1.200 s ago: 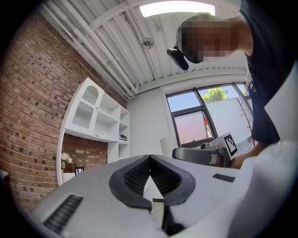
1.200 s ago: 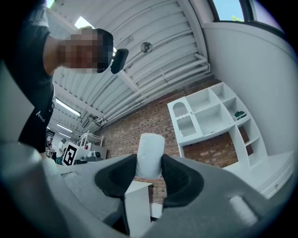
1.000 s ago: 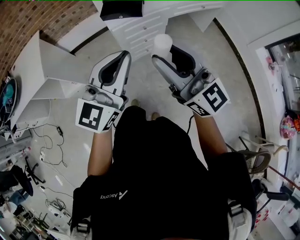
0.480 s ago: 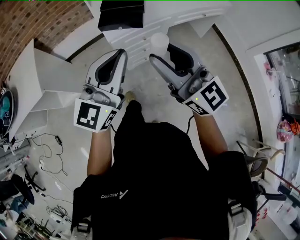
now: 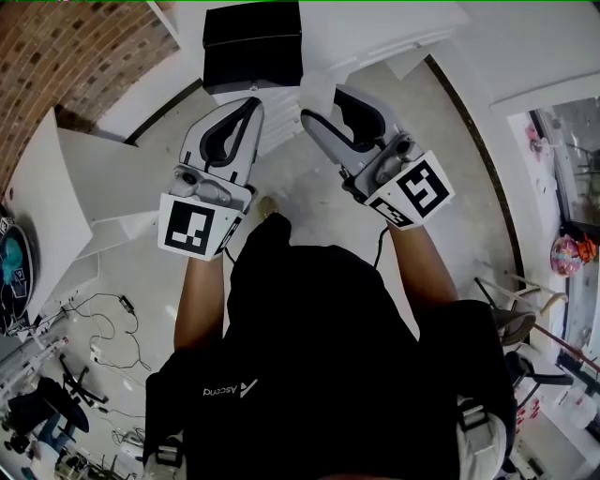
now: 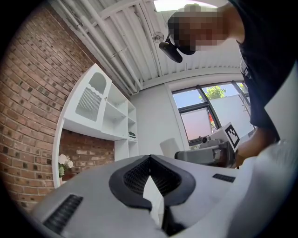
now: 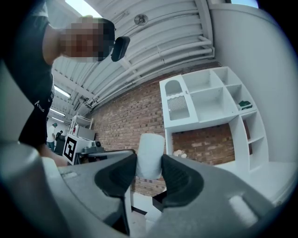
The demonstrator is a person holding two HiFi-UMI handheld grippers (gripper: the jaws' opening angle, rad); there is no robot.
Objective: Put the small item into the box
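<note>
My right gripper [image 5: 321,101] is shut on a small white cylinder-shaped item [image 5: 317,87]; in the right gripper view the item [image 7: 150,155] stands upright, pinched between the two dark pads [image 7: 179,179]. A black box [image 5: 253,42] sits at the top of the head view, just beyond both grippers, on white furniture [image 5: 375,28]. My left gripper [image 5: 250,103] is held beside the right one, its jaws closed with nothing in them [image 6: 150,157]. In the left gripper view, the right gripper [image 6: 205,155] and the white item [image 6: 170,148] show side-on.
A brick wall [image 5: 75,47] runs along the upper left. White shelf panels [image 5: 94,169] stand at left, with cables [image 5: 94,319] on the floor below them. A chair [image 5: 516,323] is at right. A white wall shelf unit [image 7: 209,102] hangs on the brick.
The black box has come further into view at the top, closer to both grippers. The grippers keep their pose, the right still holding the white item.
</note>
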